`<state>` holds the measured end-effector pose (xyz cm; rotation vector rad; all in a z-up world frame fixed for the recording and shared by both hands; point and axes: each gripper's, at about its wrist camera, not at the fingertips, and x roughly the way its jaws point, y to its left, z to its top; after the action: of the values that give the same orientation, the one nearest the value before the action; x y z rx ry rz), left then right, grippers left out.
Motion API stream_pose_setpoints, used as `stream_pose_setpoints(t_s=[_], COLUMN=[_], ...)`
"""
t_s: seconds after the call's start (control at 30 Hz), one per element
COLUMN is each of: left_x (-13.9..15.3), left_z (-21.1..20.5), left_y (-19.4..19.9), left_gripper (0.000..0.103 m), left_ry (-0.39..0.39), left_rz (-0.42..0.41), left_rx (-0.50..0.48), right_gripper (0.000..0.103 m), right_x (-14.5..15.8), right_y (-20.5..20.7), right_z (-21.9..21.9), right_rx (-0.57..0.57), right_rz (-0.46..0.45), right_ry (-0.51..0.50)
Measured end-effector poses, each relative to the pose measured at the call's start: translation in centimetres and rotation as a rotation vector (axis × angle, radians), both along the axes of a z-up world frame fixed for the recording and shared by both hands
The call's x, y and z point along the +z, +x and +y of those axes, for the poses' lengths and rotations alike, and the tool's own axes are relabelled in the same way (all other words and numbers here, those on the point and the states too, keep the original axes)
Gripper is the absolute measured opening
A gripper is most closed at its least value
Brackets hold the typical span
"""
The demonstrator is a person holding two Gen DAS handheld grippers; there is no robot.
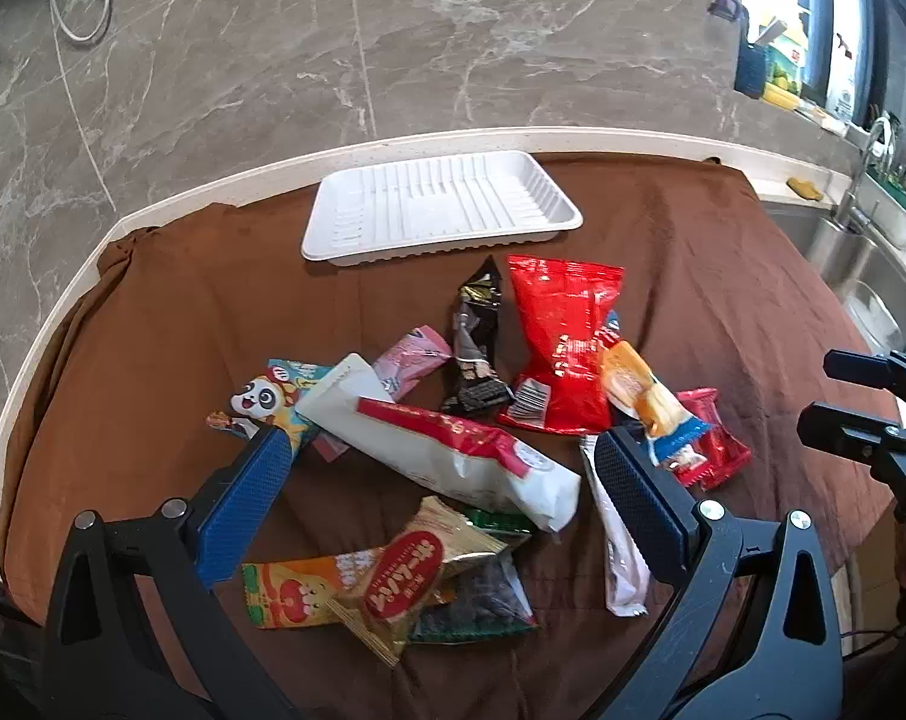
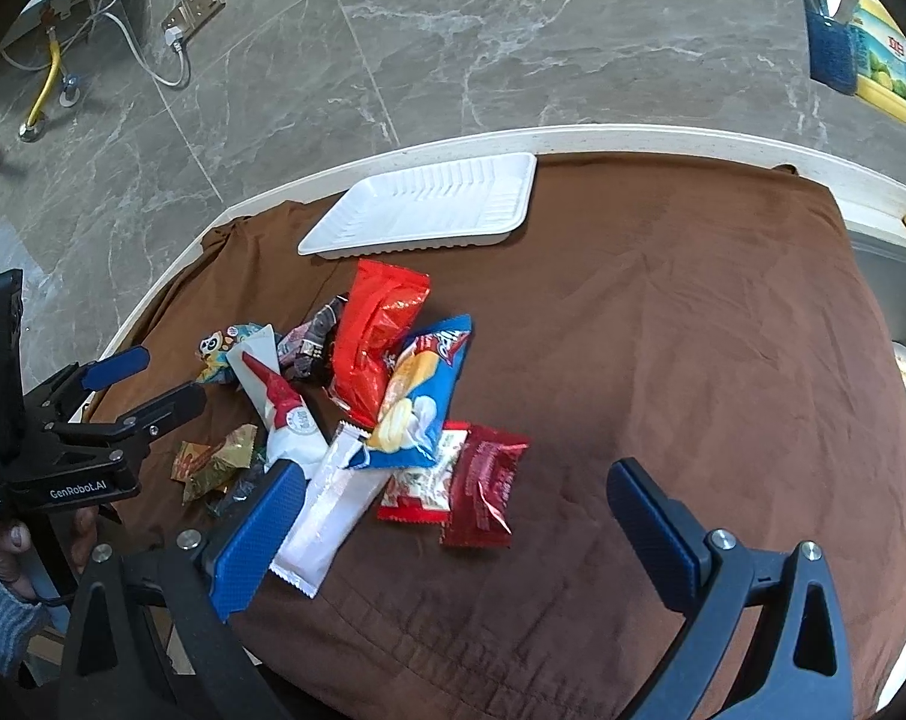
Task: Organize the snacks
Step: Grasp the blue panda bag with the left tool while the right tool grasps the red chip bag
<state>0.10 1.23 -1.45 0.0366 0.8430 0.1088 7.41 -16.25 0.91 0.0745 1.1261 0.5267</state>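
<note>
hovering over a loose heap of snack packets, the left gripper [image 1: 435,462] has its fingers spread wide and grasps nothing, with the long white and red packet [image 1: 453,450] lying on the cloth between them, probably the first pick since it sits on top. the right gripper [image 2: 453,498] is likewise released and empty, straddling the white sachet [image 2: 327,516] and the dark red packet [image 2: 483,486] at the near edge of the heap. the white tray [image 1: 441,210] lies bare at the far side of the brown cloth [image 2: 663,330], just beyond the pile, seemingly set there to receive the snacks; none is in it yet. the packets overlap: the big red bag [image 1: 561,336] rests against the black wrapper [image 1: 477,342], and the blue and orange packet [image 2: 423,390] lies across others, so lifting one may drag its neighbours. near the left fingers the round-logo packet [image 1: 402,582] covers a green one. a sink [image 1: 861,276] lies to the right, well apart. nothing blocks the way to the tray.
</note>
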Motion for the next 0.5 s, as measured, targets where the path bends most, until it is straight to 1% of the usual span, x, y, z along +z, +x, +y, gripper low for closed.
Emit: stream_pose_setpoints(t_s=[0.3, 0.43, 0.5], left_x=[-0.2, -0.5, -0.7], left_z=[2.6, 4.3, 5.5], left_y=[1.6, 2.7, 3.2], left_gripper=[0.103, 0.103, 0.103], left_ry=[0.001, 0.007, -0.007], left_rz=[0.005, 0.009, 0.016], left_rx=[0.014, 0.021, 0.030], right_gripper=[0.099, 0.094, 0.093], right_x=[-0.9, -1.7, -2.2], right_y=[2.7, 4.1, 4.7], right_z=[2.8, 5.0, 6.1], right_rx=[0.032, 0.054, 0.065], right_rz=[0.032, 0.055, 0.069], right_ry=[0.008, 0.008, 0.007])
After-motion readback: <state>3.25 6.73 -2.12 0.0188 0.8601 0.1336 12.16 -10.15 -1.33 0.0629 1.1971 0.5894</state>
